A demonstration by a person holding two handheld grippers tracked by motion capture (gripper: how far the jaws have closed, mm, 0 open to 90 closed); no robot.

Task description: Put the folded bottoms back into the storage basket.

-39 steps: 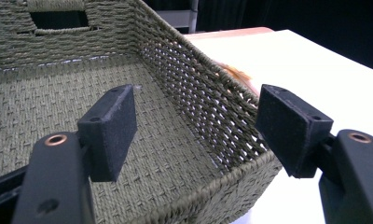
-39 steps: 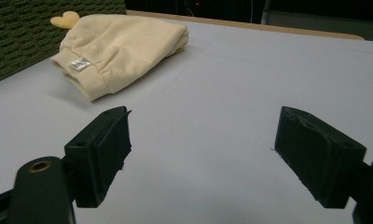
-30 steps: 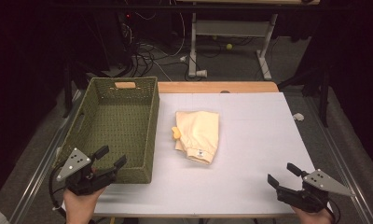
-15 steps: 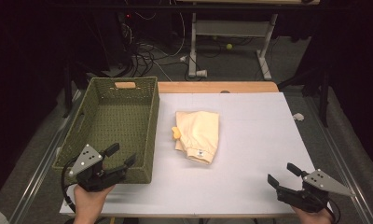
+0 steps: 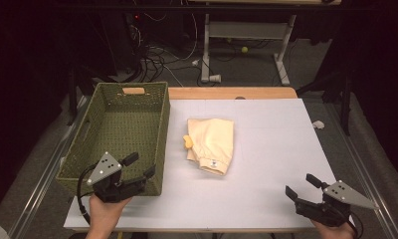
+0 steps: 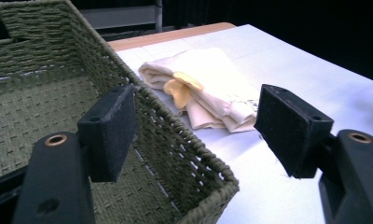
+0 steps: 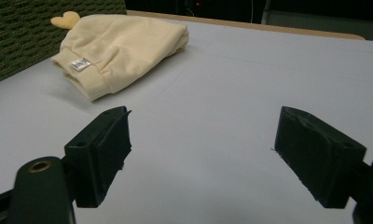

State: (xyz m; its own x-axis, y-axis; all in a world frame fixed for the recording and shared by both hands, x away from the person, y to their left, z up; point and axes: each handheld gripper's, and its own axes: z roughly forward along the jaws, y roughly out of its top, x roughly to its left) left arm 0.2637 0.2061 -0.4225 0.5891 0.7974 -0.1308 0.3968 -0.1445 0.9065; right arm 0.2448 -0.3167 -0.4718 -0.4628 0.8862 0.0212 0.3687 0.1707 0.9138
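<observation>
My left tongs (image 5: pixel 140 172) sit in the lower left of the high view, jaws spread wide over the near right corner of the green basket (image 5: pixel 87 134), gripping nothing. My right tongs (image 5: pixel 301 186) wait in the lower right, equally wide and empty above the bare table (image 5: pixel 276 144). The folded cream garment (image 5: pixel 212 144) lies mid-frame, just beside the basket, so I judge the work barely begun.

Left gripper view: the basket rim (image 6: pixel 175 135) runs between my jaws, with the garment (image 6: pixel 208 88) at upper centre.

Right gripper view: the garment (image 7: pixel 124 46) lies upper left, well apart from my jaws.
</observation>
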